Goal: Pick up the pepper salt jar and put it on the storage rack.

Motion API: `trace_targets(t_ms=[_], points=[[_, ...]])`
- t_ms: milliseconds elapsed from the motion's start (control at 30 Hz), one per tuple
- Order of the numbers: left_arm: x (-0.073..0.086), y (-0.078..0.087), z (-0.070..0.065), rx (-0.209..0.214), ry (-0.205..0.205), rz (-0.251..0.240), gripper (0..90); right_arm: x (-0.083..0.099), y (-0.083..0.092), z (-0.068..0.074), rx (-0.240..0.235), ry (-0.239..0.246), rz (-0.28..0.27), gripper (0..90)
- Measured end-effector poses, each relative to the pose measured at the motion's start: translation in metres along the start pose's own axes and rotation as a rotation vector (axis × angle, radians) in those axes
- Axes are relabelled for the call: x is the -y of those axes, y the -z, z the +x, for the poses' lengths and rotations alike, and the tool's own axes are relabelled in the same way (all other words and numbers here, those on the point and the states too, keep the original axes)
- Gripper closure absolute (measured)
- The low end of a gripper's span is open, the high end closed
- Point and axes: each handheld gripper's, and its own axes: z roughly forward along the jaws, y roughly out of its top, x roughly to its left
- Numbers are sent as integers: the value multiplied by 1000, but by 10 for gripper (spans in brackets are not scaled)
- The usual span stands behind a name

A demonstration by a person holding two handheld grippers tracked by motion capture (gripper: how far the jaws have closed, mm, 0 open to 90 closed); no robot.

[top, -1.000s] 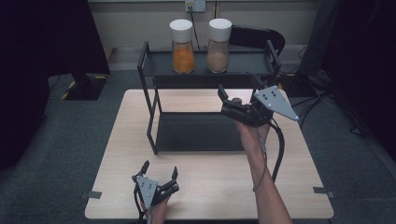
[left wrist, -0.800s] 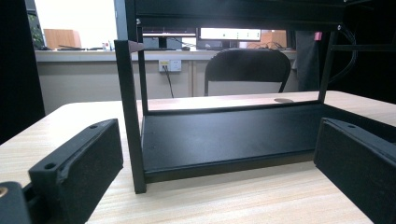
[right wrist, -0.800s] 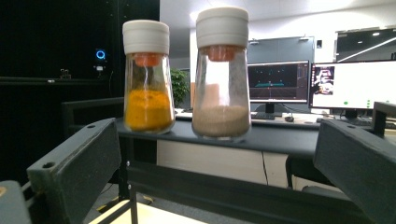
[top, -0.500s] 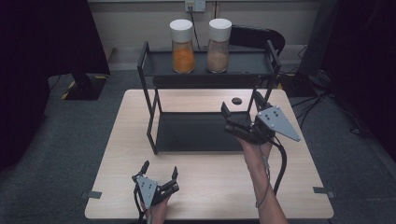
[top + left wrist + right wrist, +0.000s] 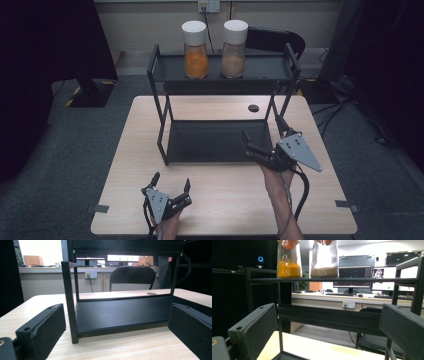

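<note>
Nearest the camera, the left gripper (image 5: 170, 187) rested low over the front of the wooden table (image 5: 125, 165), its jaws spread wide and holding nothing; in the left gripper view its black pads (image 5: 47, 325) stood well apart on either side of the rack's front corner post, touching neither the post nor the shelf. A little farther in, the right gripper (image 5: 262, 142) was raised beside the right end of the black two-tier rack (image 5: 222, 90), jaws likewise wide open and empty, pointed toward the rack; its own view looked along parted pads (image 5: 257, 327) up at the top shelf. The lower shelf (image 5: 215, 140) lay bare. On the top shelf at the back stood the two jars, side by side near the middle and upright: the orange jar (image 5: 195, 50) on the left and the brown jar (image 5: 234, 49) on the right, both with white lids, close together, though whether they touched could not be told. Judged from this arrangement, the placing work looked largely finished, with both jars seated on the upper tier and neither hand engaged; whatever remained would appear to be little more than bringing the right hand to rest, unless a jar was yet to be taken down. Beyond the table, a black chair (image 5: 280, 40) stood against the wall.
</note>
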Motion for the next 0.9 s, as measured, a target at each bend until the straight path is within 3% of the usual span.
trace_targets(t_ms=[567, 900], points=[[0, 0, 0, 0, 0, 0, 6, 28, 31, 7, 55, -33, -6, 0], [0, 0, 0, 0, 0, 0, 6, 45, 47, 10, 81, -16, 3, 0]])
